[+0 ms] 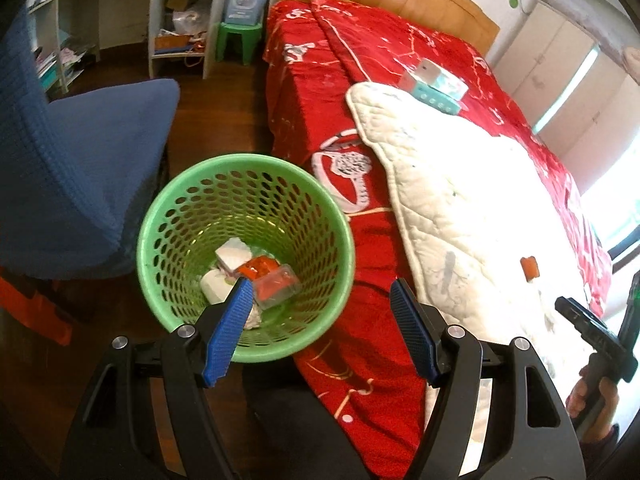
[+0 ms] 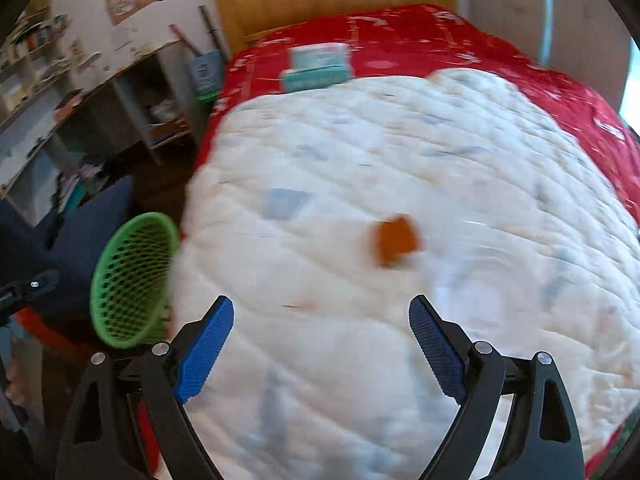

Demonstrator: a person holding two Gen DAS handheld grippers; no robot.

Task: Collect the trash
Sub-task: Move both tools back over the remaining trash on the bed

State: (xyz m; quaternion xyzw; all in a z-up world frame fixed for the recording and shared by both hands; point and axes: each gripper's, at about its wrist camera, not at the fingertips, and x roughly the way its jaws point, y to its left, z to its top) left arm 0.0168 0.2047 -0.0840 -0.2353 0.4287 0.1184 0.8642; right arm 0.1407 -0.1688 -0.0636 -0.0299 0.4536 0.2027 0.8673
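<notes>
Bed [image 1: 384, 60] with red cover and white quilt [image 1: 460, 208], green basket [image 1: 244, 256] on the floor at its side
Red bedding runs up to a wooden headboard, and the white quilt [image 2: 380, 200] lies over the near part of the bed; a blue chair [image 1: 80, 168] stands on the other side of the basket. The perforated basket holds white crumpled paper [image 1: 232, 256] and a clear wrapper with orange inside [image 1: 272, 280]. A teal and white box [image 1: 436, 84] rests on the red cover at the quilt's far edge. One small orange piece [image 2: 394, 242] lies on the quilt, well apart from the basket, blurred in the right wrist view. The left tool [image 1: 324, 320] hangs over the basket rim and the bed edge, jaws spread wide and empty; the right tool [image 2: 322, 344] hovers above the quilt, short of the orange piece, jaws likewise apart with nothing between them
</notes>
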